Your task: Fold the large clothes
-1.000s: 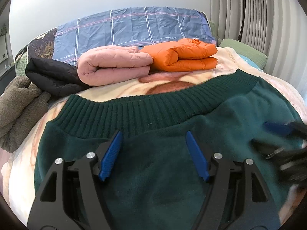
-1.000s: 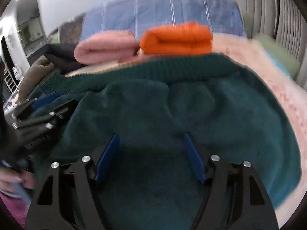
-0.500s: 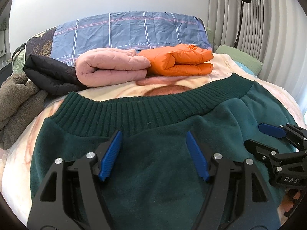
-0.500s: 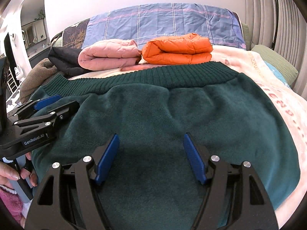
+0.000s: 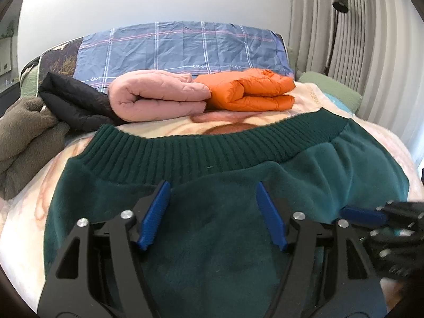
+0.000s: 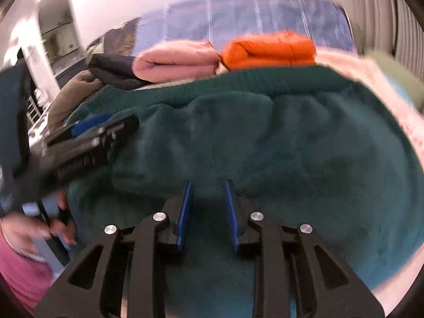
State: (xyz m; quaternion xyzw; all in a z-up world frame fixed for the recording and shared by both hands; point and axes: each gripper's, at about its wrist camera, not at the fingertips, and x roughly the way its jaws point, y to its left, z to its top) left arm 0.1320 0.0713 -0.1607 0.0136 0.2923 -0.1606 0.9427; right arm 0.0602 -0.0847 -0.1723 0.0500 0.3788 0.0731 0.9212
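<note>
Left wrist view: we see, from left to right, a brown fleece heap (image 5: 23,137), a folded black quilted jacket (image 5: 71,103), a rolled pink quilted jacket (image 5: 156,98) and a folded orange puffer jacket (image 5: 251,92), all at the head of the bed (image 5: 31,212).
Garment: our dark green fleece sweatshirt with a ribbed knit hem (image 5: 217,238) lies spread flat on the bed, hem towards the pillows, directly under both tools.
Left gripper (image 5: 212,212): our jaws stand apart and are closing slowly over the fleece just below the hem; the pads are not pinching cloth yet.
Right gripper (image 6: 208,209): our jaws are closing fast, a narrow gap left, with the sweatshirt beneath them; this blurred view does not show whether a fold is caught.
Doing it well: we judge that both tools should bite a full pinch of both layers at matching points on each side, then lift together so the fold line stays straight.
Risk: a thin pinch of fleece will likely slip.
Writing: the blue checked pillowcase (image 5: 185,47) repeats the word "love"; the lettering on the left gripper's side, seen from the right wrist, is too blurred to read.
</note>
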